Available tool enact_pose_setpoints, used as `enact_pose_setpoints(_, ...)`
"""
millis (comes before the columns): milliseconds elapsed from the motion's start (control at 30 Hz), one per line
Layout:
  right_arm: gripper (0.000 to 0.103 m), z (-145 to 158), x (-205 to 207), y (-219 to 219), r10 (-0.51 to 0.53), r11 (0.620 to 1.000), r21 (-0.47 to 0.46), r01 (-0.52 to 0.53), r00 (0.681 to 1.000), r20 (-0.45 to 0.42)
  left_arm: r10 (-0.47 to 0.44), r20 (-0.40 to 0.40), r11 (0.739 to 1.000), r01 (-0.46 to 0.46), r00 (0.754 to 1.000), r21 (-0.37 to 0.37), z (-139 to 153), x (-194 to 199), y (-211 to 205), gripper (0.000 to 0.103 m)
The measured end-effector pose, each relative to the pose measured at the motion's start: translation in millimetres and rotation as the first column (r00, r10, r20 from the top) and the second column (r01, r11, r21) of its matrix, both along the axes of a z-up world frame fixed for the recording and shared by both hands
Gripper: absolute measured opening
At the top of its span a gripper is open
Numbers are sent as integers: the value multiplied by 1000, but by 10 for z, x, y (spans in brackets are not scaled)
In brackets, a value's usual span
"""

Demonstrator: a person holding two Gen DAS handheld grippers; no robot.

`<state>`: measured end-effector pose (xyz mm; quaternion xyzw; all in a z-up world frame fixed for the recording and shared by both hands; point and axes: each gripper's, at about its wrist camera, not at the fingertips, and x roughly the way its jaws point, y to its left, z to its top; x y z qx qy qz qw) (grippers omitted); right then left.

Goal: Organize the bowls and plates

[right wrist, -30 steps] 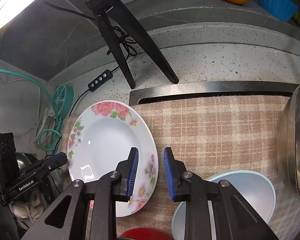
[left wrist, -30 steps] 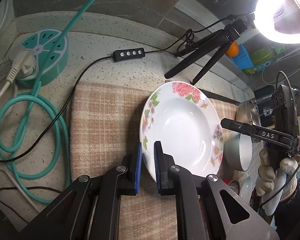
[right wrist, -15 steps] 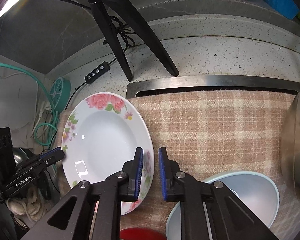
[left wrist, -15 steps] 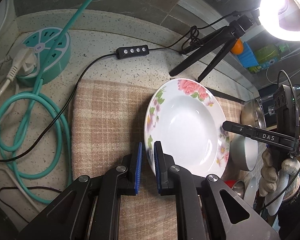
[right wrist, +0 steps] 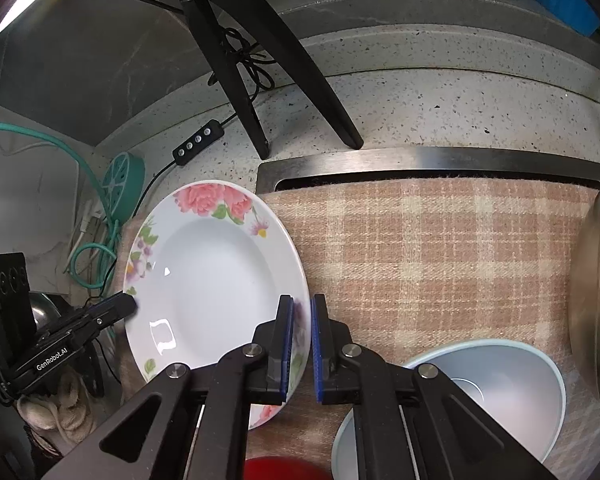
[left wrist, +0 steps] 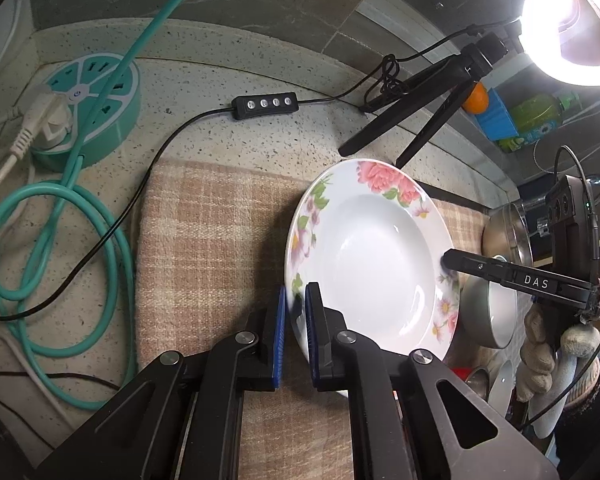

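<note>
A white deep plate with pink flowers (left wrist: 372, 264) lies on a checked cloth (left wrist: 212, 240). My left gripper (left wrist: 296, 304) has the plate's near-left rim between its blue pads, and its jaws are closing tight on it. In the right wrist view the same plate (right wrist: 216, 280) has its right rim between the pads of my right gripper (right wrist: 301, 312), whose jaws are also closing on it. Each gripper's tip shows in the other's view, on the opposite rim. A pale blue bowl (right wrist: 480, 392) sits just right of the right gripper.
A steel bowl (right wrist: 596, 300) stands at the cloth's right edge and something red (right wrist: 280, 468) lies at the bottom. A black tripod (right wrist: 236, 60) with a ring light (left wrist: 572, 20) stands behind. A teal power socket (left wrist: 88, 112) and coiled cables lie to the left.
The right gripper's jaws have narrowed from a clear gap down onto the plate's right rim. The left gripper has kept its place on the left rim.
</note>
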<state>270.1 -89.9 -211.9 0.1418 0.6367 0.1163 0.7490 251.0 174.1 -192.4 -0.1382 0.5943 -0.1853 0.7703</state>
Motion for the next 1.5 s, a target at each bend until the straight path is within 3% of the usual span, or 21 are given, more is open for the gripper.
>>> enact_pose_setpoints(500, 7, 93, -124, 50, -13, 998, 64, 13, 1000, -5, 66, 0, 998, -66, 998, -5, 145, -71, 174, 8)
enact_pose_setpoints(933, 7, 400, -317, 99, -8, 993, 114, 5, 1000, 26, 97, 47, 995, -97, 994, -9, 504, -277, 265, 8)
enact_pose_setpoints(1500, 7, 795, -792, -225, -13, 988, 152, 3, 998, 64, 82, 87, 997, -81, 993, -9, 874, -689, -43, 8)
